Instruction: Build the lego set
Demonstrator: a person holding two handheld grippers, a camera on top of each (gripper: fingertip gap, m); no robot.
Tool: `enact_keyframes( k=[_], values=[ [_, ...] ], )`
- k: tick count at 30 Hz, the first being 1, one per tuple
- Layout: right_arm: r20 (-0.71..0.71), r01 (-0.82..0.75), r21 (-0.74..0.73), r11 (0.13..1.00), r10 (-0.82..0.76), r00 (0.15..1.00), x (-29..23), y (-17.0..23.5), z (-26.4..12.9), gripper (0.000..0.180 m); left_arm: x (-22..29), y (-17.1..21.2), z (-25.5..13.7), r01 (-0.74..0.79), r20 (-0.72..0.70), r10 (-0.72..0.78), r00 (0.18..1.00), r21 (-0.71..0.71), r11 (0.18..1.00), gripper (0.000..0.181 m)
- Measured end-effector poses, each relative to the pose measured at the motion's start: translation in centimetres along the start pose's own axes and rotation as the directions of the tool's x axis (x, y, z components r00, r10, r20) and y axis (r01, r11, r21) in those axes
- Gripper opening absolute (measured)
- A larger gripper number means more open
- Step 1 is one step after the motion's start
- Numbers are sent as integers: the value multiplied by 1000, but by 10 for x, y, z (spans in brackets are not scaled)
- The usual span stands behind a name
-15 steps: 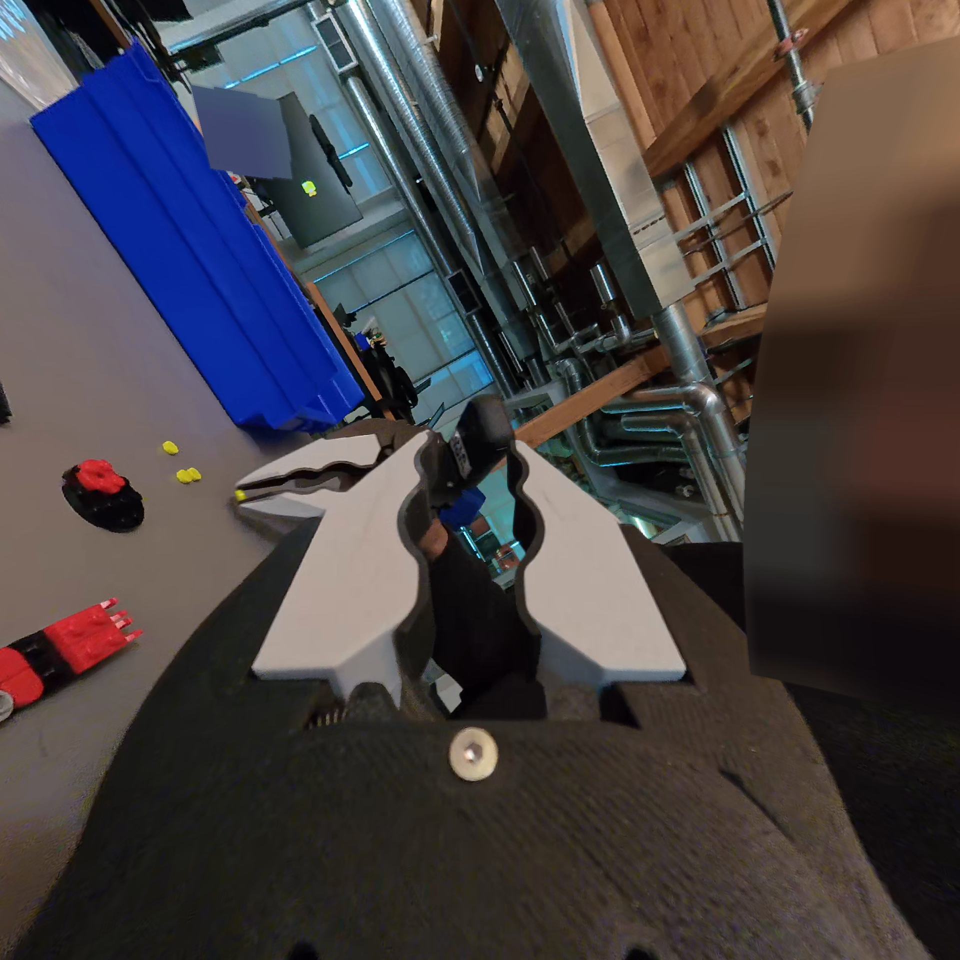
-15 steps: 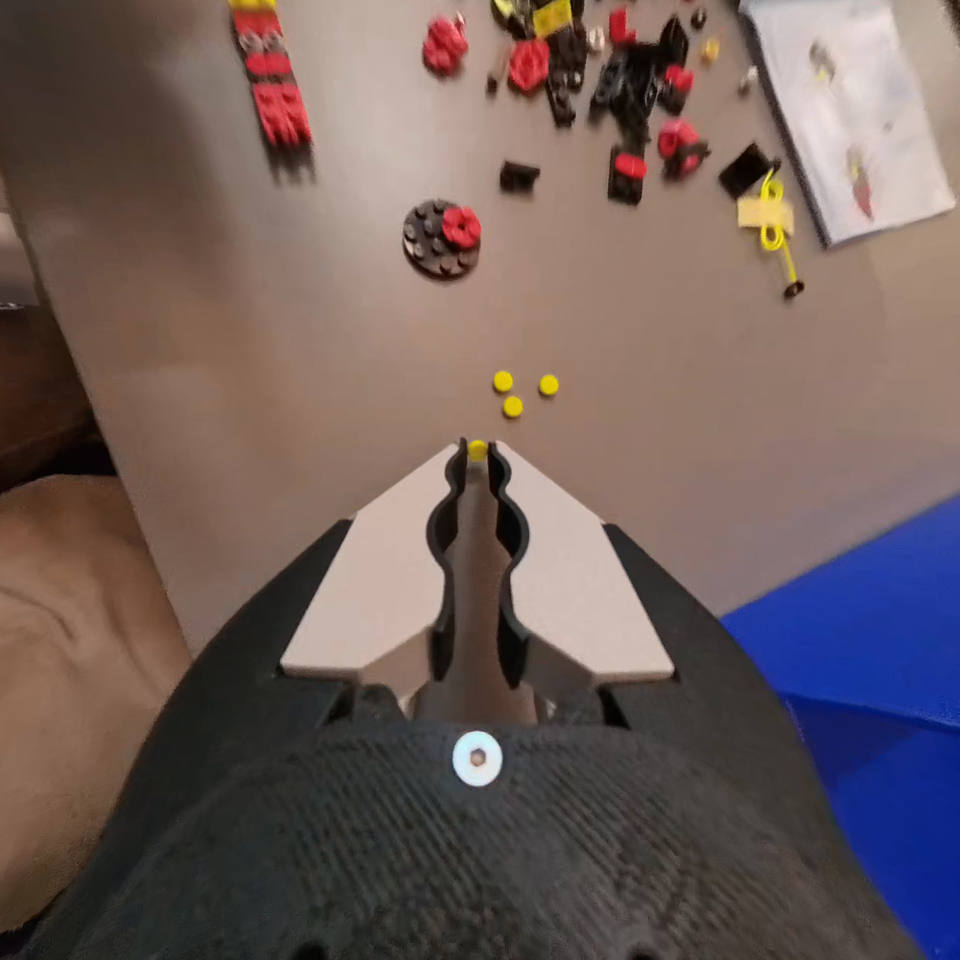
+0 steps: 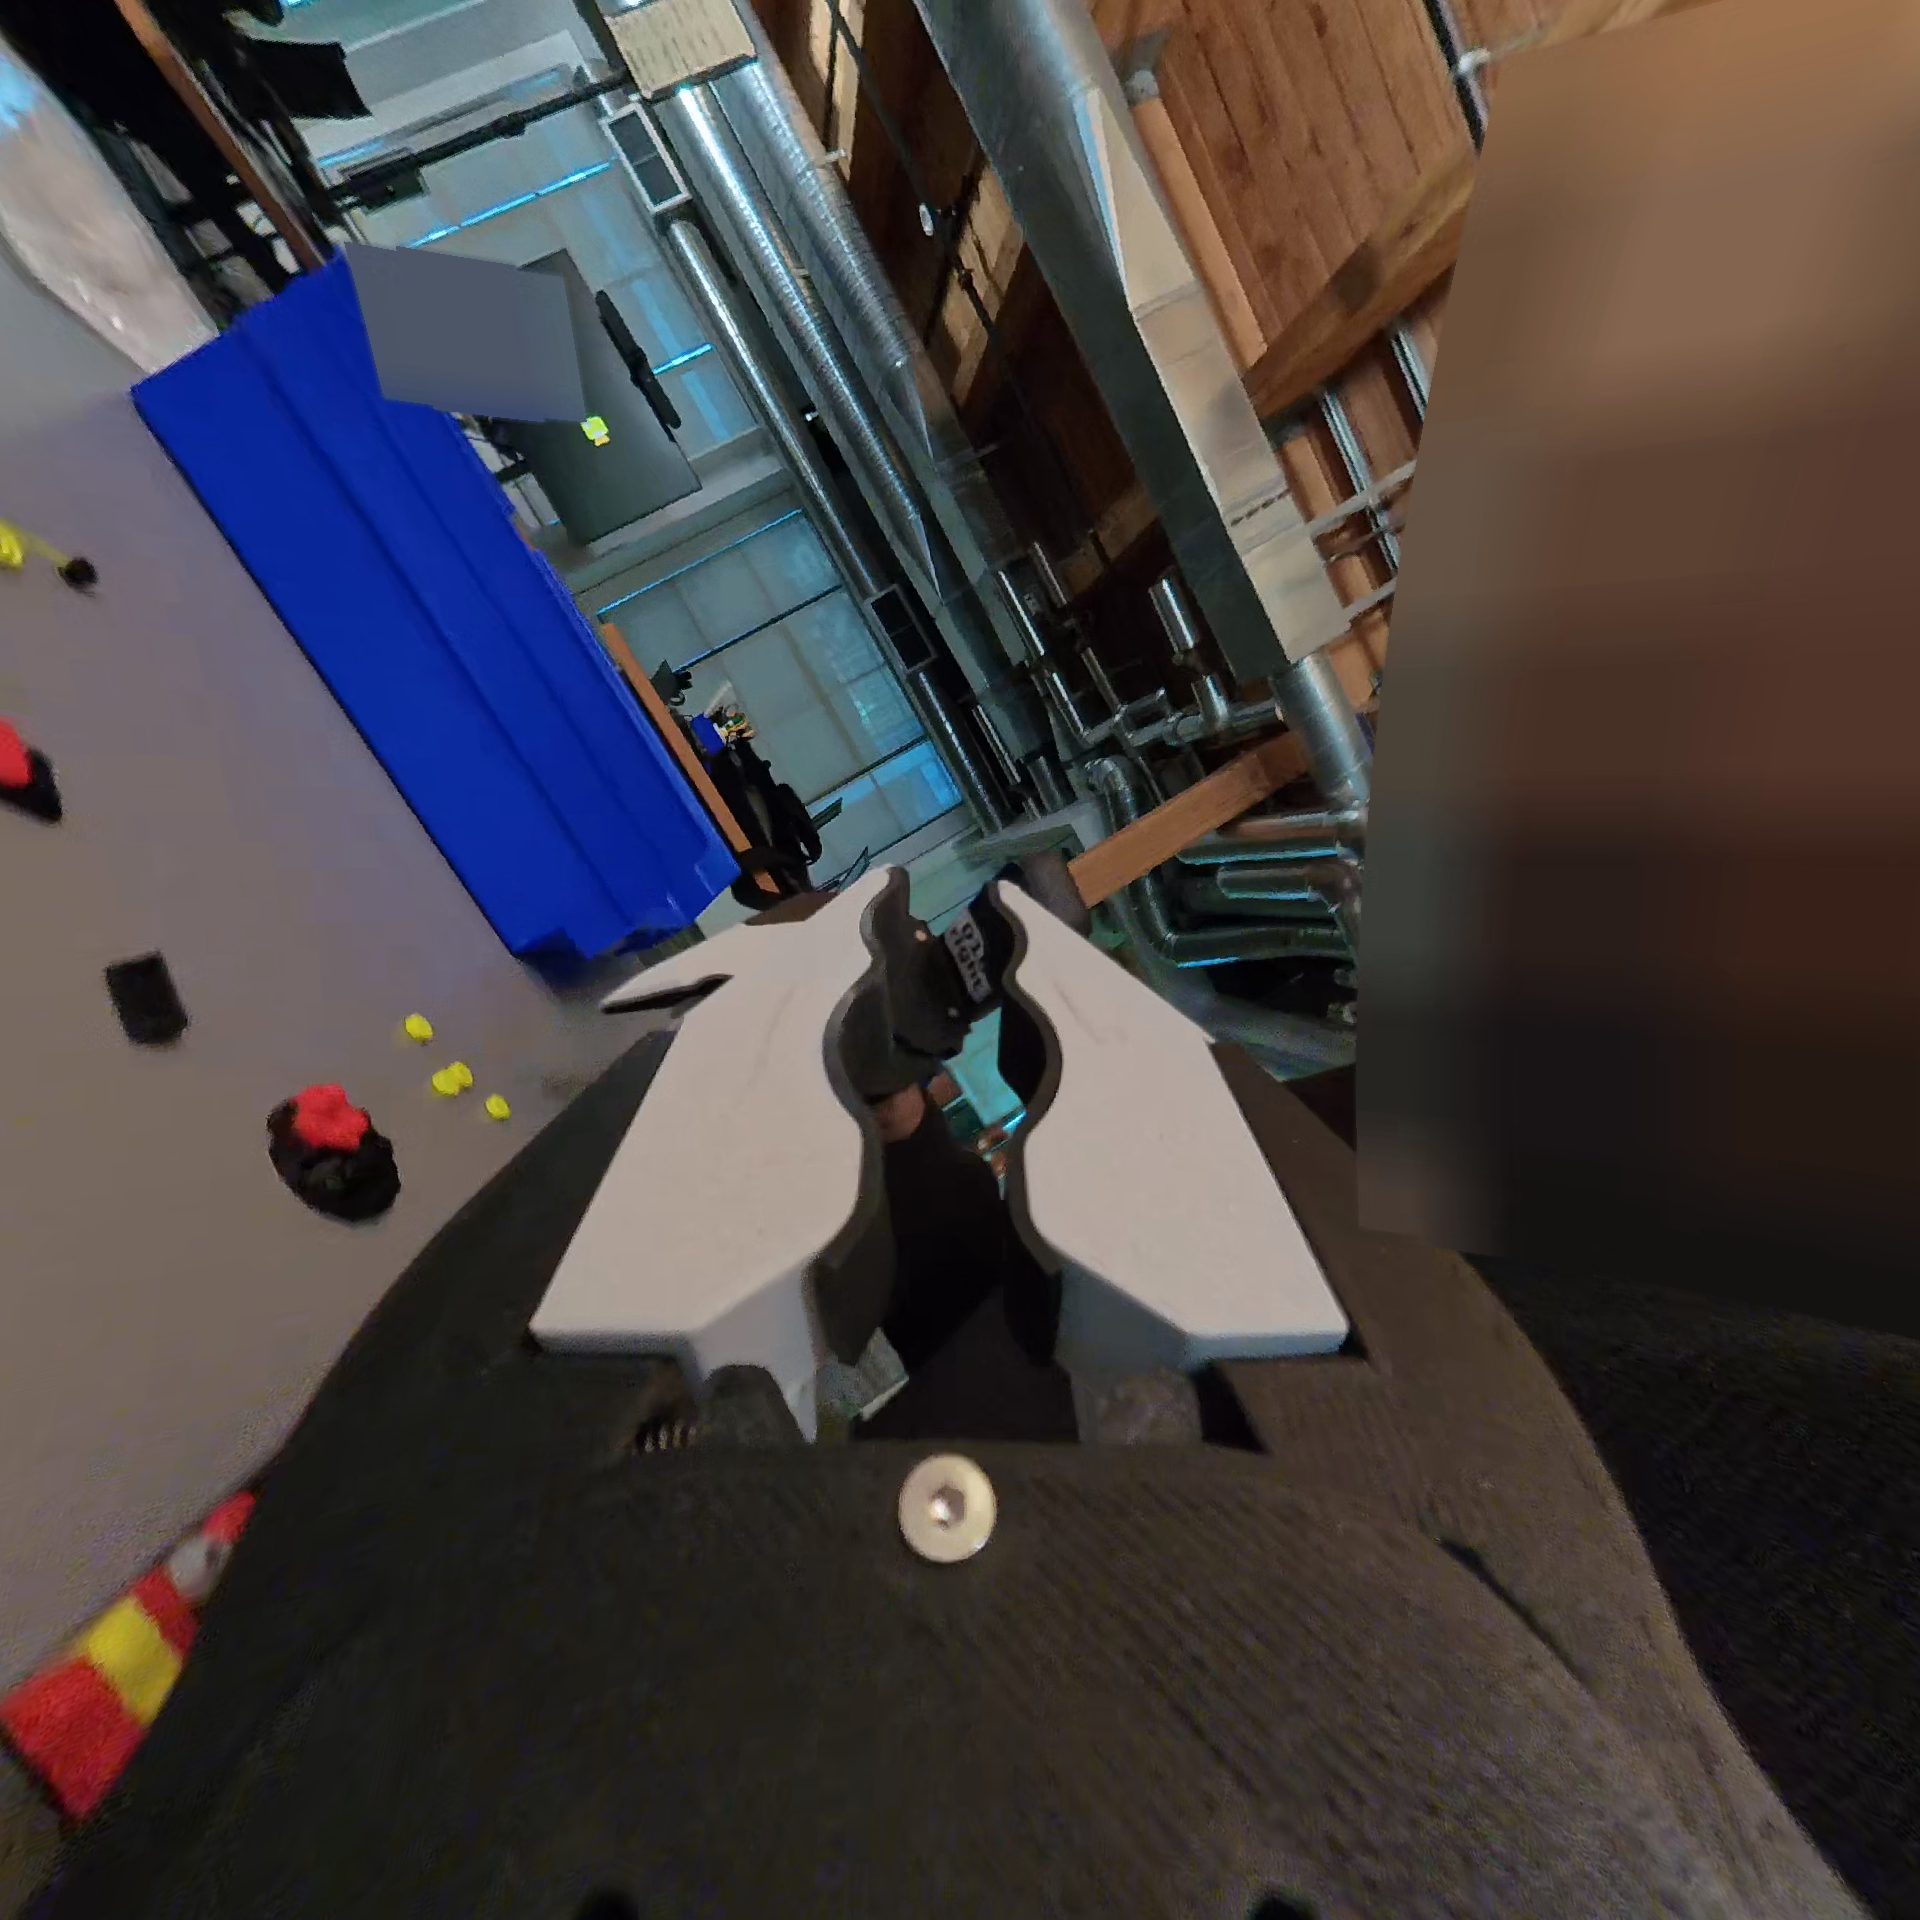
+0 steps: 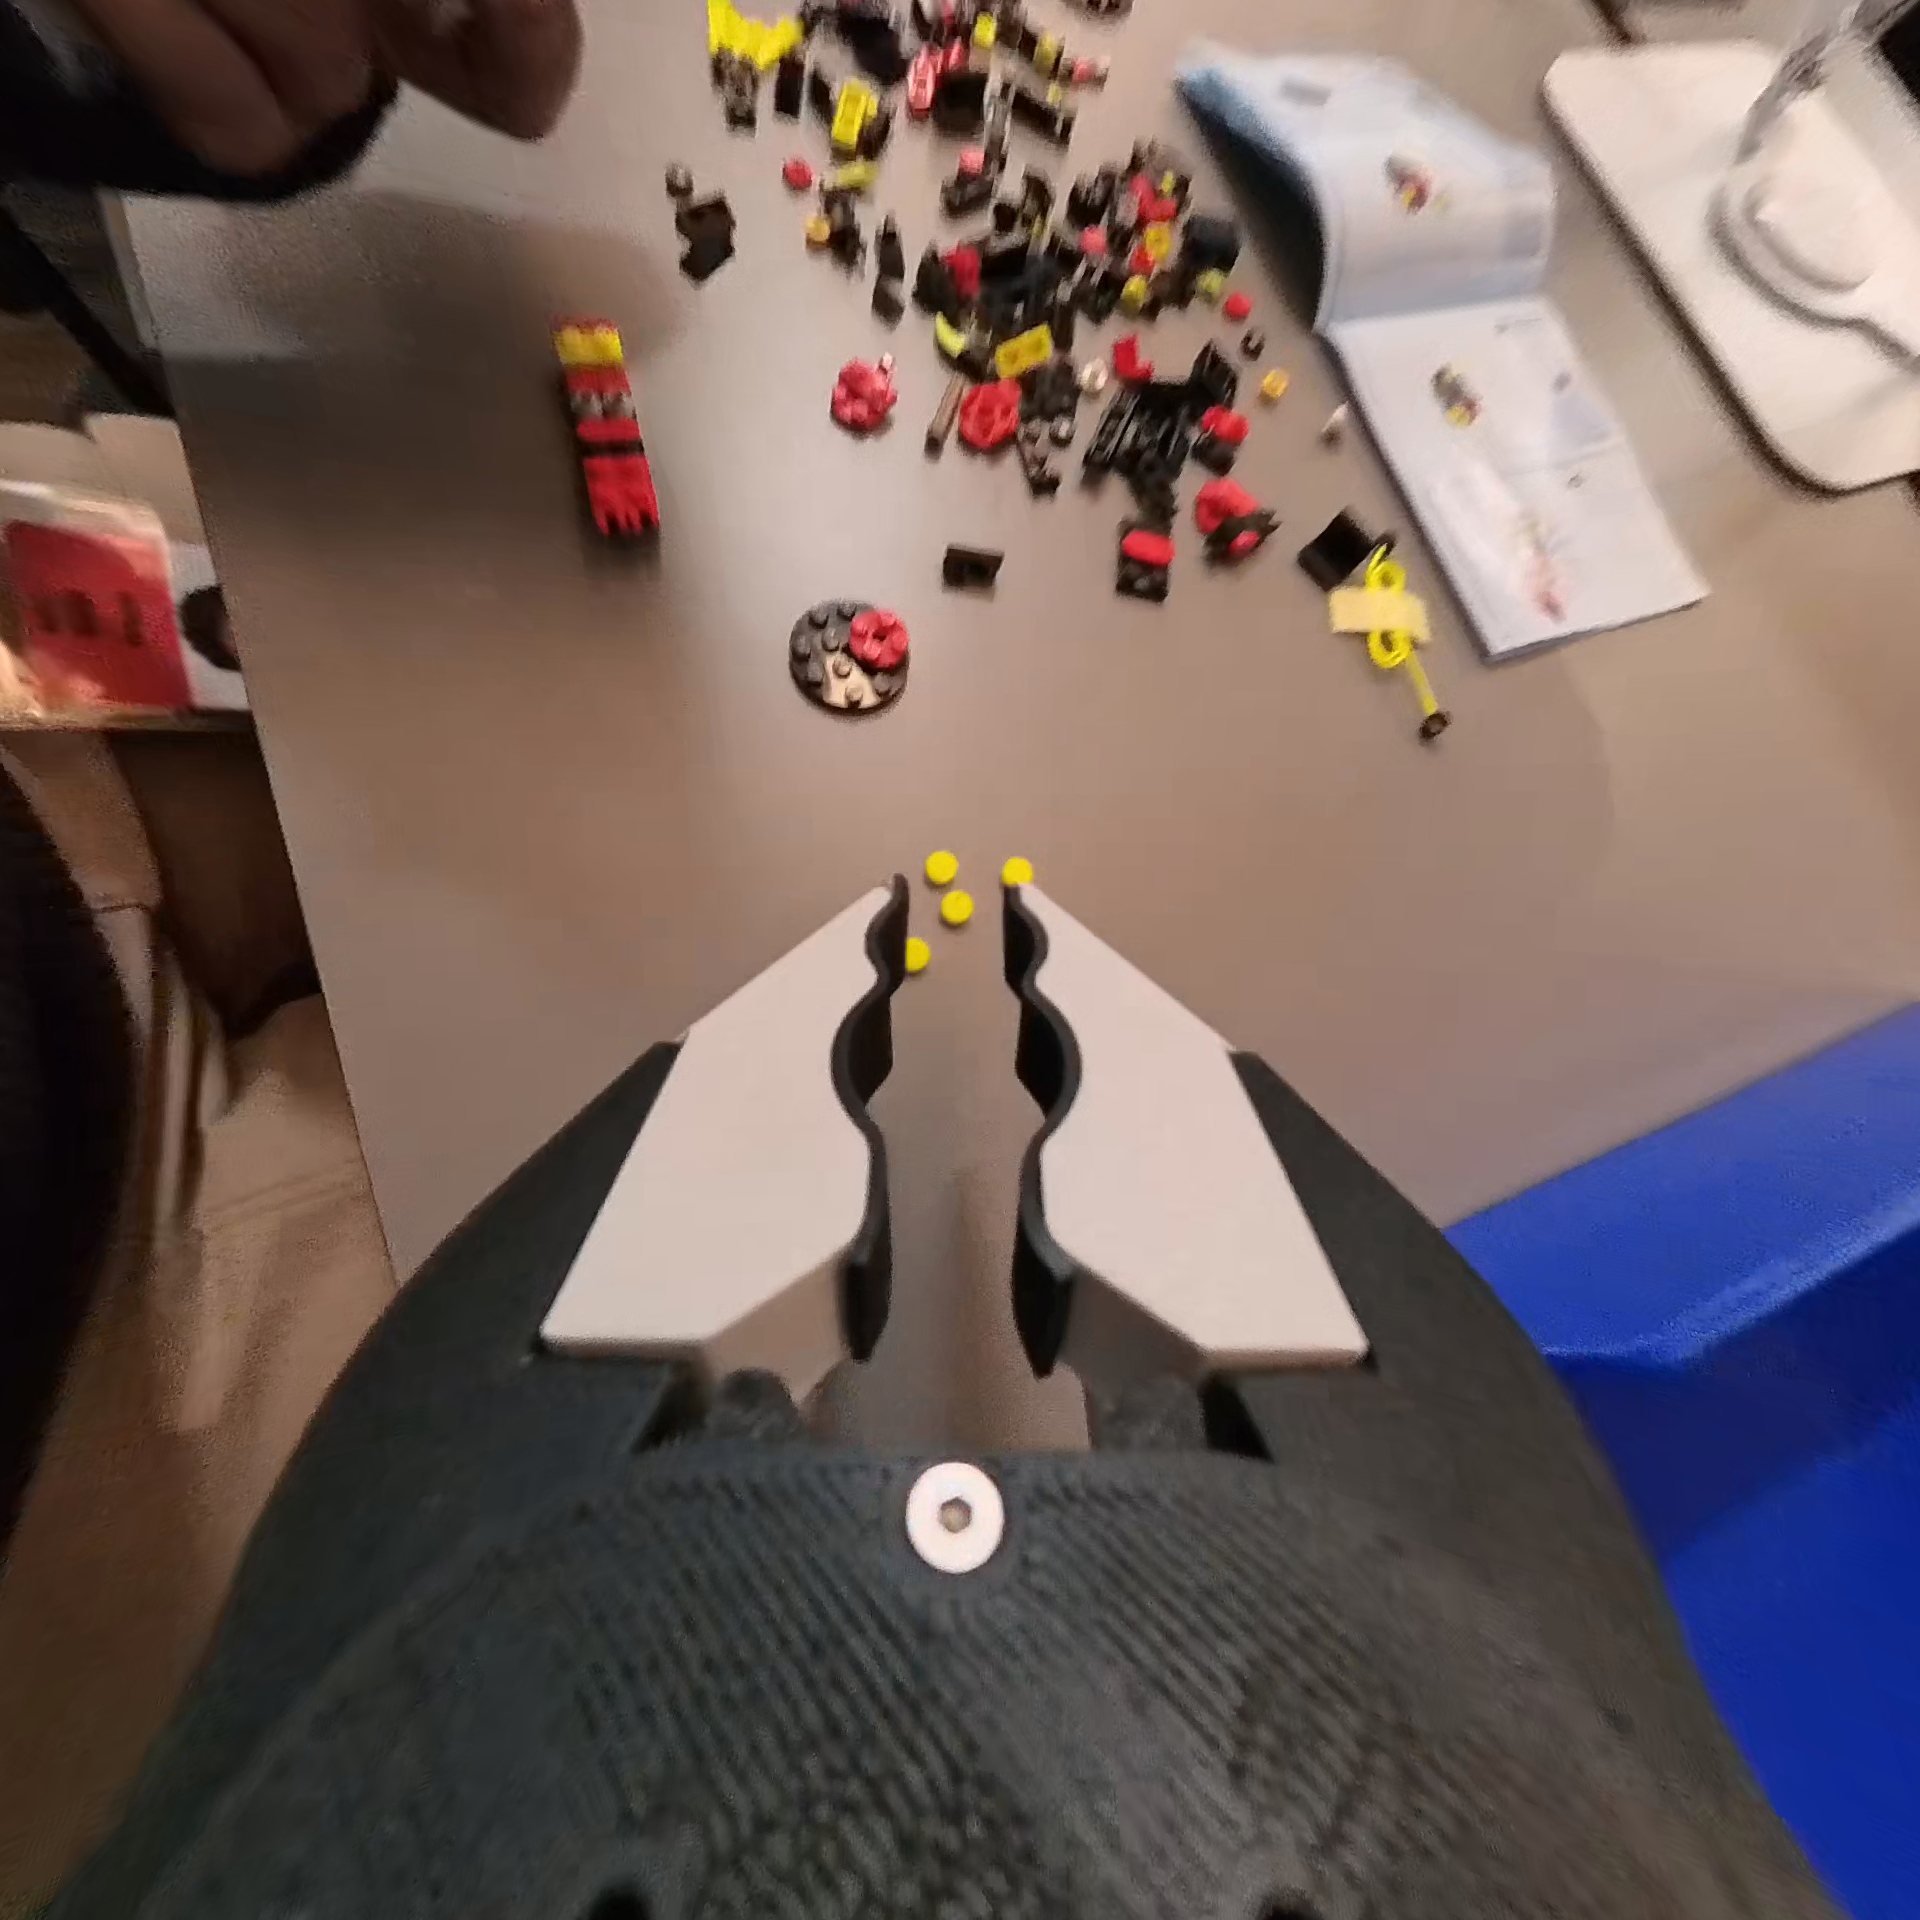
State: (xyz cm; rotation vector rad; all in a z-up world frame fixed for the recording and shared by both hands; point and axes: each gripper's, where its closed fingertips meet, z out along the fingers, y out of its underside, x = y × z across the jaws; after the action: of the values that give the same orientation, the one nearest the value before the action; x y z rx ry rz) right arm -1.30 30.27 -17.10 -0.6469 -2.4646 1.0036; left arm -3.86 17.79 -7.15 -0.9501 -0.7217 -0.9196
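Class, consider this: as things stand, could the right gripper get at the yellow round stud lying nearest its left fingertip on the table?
Probably yes. The right gripper is open, and the yellow round stud lies on bare table just inside its left finger, with nothing on top of it. Three more studs lie close by.

Little writing shows, and none of it is sharp enough to read. The black piece (image 3: 951, 987) clamped between the fingers of the left gripper (image 3: 945, 914) carries a small band of white lettering, smeared by blur. An open instruction booklet (image 4: 1507, 468) lies at the far right edge of the table (image 4: 1143, 790); its pages show coloured build pictures and fine print too small to make out. Beyond the table's left edge a red box (image 4: 88, 613) bears dark marks, blurred. In the left wrist view, a small yellow sticker (image 3: 595, 429) sits on a grey panel (image 3: 623, 468) behind the blue bin (image 3: 436, 665), unreadable
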Motion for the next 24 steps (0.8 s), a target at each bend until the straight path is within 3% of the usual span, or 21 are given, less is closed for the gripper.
enact_keyframes(
  k=[4, 9, 13, 17, 20, 24],
  values=[
    [42, 1, 167, 986, -8, 999, -1, -28, -11, 9, -8, -5, 23, -182, 72, 189, 979, -99, 978, 11],
    [42, 32, 219, 975, -42, 998, 6, -37, -12, 6, -30, -2, 39, -411, 203, 470, 859, -274, 870, 14],
    [36, 7, 272, 962, -17, 999, 7, -42, -21, 5, -17, 7, 32, -405, 230, 460, 857, -252, 879, 16],
    [51, -3, 288, 958, -12, 999, 0, -40, -19, 0, -3, 12, -7, -390, 328, 438, 837, -202, 898, 16],
    [65, -12, 316, 949, -9, 998, -6, -47, -12, 0, 13, 18, -37, -334, 332, 362, 871, -140, 932, 22],
    [-184, 96, 291, 952, -43, 982, 31, -49, -6, 0, 20, 33, -64, -420, 397, 469, 789, -209, 883, 18]
  ],
)
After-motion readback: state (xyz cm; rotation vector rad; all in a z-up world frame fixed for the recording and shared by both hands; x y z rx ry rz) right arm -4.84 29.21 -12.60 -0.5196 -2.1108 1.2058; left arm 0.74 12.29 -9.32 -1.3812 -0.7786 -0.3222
